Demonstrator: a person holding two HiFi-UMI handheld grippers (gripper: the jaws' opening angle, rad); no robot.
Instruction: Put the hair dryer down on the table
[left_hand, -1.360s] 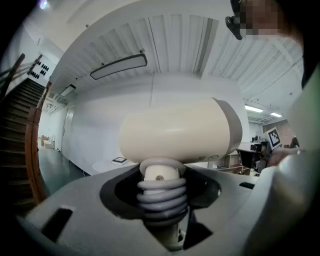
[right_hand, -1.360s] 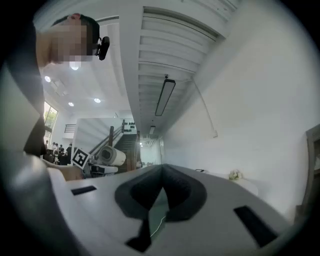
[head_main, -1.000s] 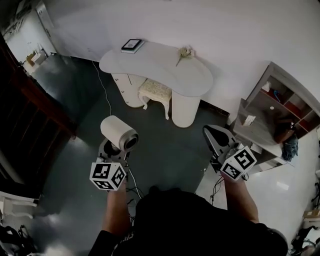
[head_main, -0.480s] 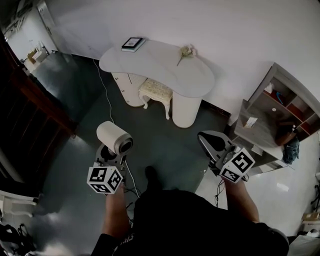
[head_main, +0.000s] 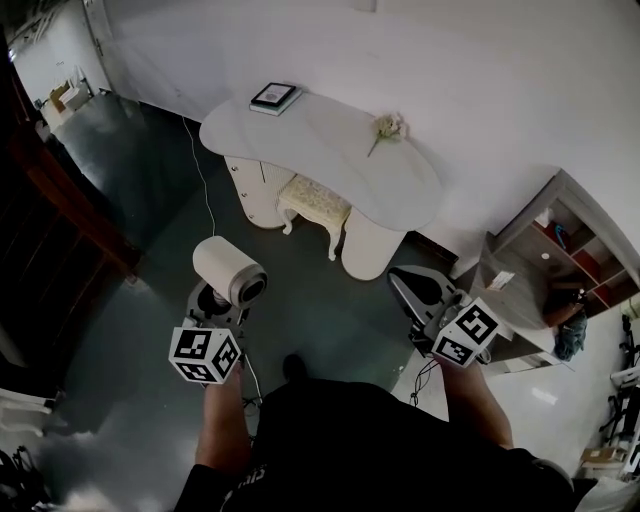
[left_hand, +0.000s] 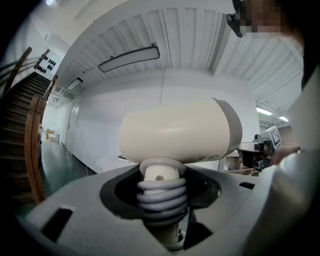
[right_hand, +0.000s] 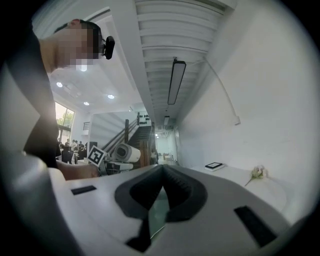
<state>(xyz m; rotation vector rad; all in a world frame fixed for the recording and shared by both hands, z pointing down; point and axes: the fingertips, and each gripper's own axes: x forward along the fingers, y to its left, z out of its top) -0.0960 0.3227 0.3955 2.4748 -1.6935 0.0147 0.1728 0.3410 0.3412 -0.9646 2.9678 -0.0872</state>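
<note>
Left gripper view: jaws clamp the hair dryer by its handle, barrel crosswise, grey end rightward.

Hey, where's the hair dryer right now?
In the head view it's at lower left: the hair dryer is held by its handle in the left gripper, above the dark floor, well short of the white table.

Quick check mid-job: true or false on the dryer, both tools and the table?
1. The left tool grips the hair dryer by its handle. True.
2. The hair dryer lies on the table. False: it is held above the floor, short of the table.
3. The right tool holds the flower. False: it holds nothing; the flower lies on the table.
4. A stool stands at the table. True.
</note>
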